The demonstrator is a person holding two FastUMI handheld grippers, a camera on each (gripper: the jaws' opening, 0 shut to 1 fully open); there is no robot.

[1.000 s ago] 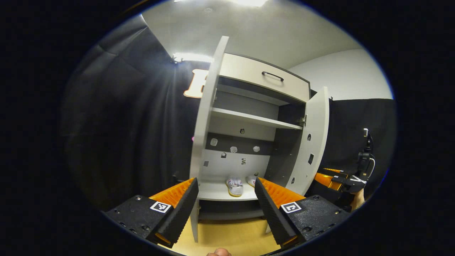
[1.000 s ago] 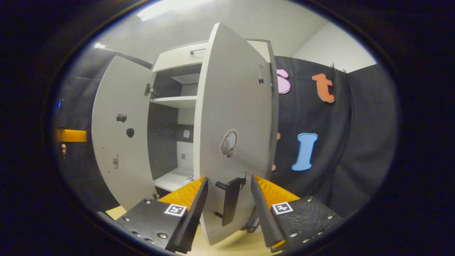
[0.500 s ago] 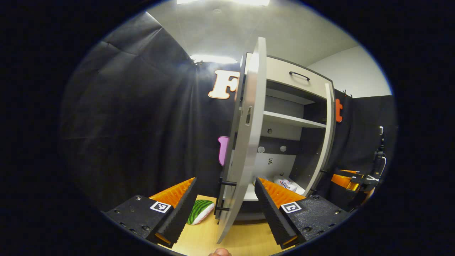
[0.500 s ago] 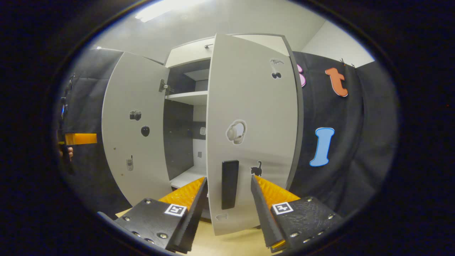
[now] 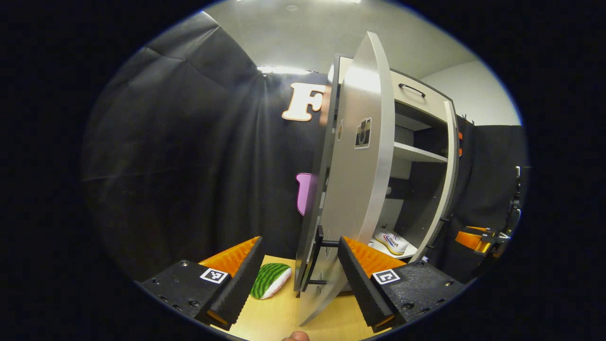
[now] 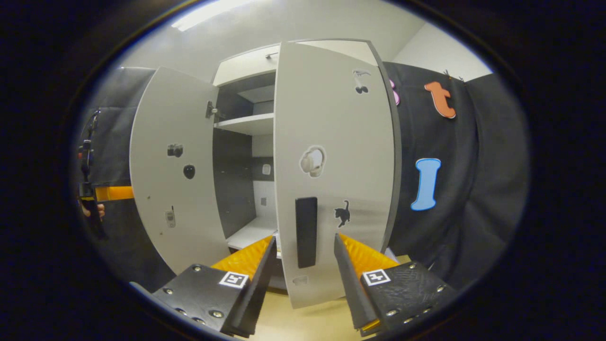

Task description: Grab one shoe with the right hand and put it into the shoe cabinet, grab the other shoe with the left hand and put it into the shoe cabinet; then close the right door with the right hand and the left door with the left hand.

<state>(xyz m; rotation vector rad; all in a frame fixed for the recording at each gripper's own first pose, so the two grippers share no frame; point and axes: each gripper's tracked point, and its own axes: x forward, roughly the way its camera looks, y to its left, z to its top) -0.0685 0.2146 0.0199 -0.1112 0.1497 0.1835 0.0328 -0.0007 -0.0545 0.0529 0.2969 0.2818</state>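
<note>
Here, tall grey two-door shoe cabinet (image 6: pixel 246 71), right door (image 6: pixel 331 142) nearly closed, its black bar handle (image 6: pixel 306 232) between the wide-spread right gripper (image 6: pixel 303 270), left door (image 5: pixel 355 189) ajar before the wide left gripper (image 5: pixel 300 274), white shoe (image 5: pixel 390 241) on the cabinet's bottom shelf.

left claw (image 5: pixel 299 265) agape, right claw (image 6: pixel 303 267) seemingly agape

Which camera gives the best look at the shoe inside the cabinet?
The left gripper view: a white shoe lies on the bottom shelf, seen past the left door. In the right gripper view the right door covers most of the inside, and no shoe can be made out.
</note>
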